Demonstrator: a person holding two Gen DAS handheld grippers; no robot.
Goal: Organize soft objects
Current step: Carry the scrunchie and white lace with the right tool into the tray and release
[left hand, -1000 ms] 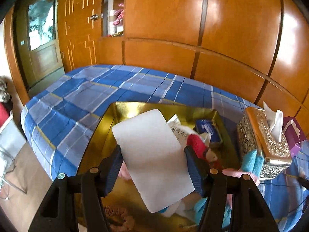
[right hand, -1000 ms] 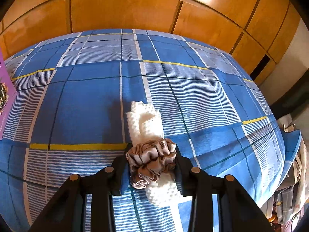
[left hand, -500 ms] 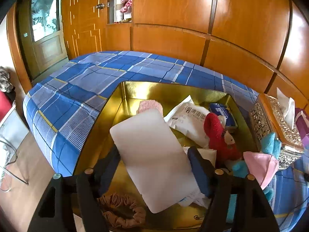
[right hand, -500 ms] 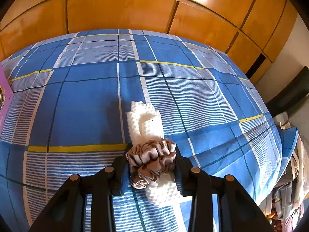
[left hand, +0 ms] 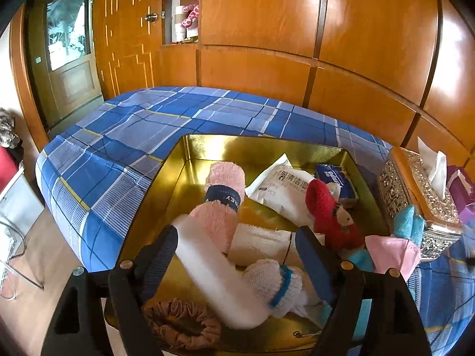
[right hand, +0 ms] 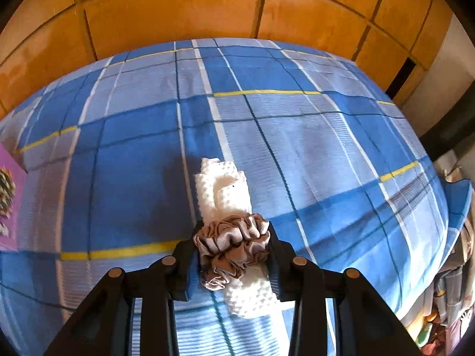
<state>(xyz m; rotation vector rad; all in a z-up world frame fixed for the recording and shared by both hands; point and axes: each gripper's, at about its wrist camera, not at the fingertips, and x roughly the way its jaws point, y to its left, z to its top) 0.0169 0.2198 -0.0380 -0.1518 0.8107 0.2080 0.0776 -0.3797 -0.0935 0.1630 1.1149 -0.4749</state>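
In the left wrist view, my left gripper (left hand: 237, 249) is open over a gold tray (left hand: 252, 145). A white flat pad (left hand: 216, 276) lies blurred between the fingers, tilted down into the tray, and seems loose. The tray also holds a rolled pink towel (left hand: 225, 195), a red plush toy (left hand: 329, 216), a white wipes pack (left hand: 282, 187), a white sock with a blue band (left hand: 276, 284) and a brown scrunchie (left hand: 184, 326). In the right wrist view, my right gripper (right hand: 233, 246) is shut on a taupe satin scrunchie (right hand: 234, 246), above a white bumpy cloth (right hand: 225, 190) on the bed.
A blue plaid bedsheet (left hand: 133, 136) covers the bed (right hand: 311, 148). An ornate silver tissue box (left hand: 421, 195) stands right of the tray, with pink (left hand: 392, 255) and teal (left hand: 406, 225) cloths beside it. A purple box (right hand: 9, 195) sits at the left. Wooden panels stand behind.
My left gripper has opened wider and let go of the white pad, which has dropped and tipped into the tray. The right gripper still holds the scrunchie, with the view shifted slightly.
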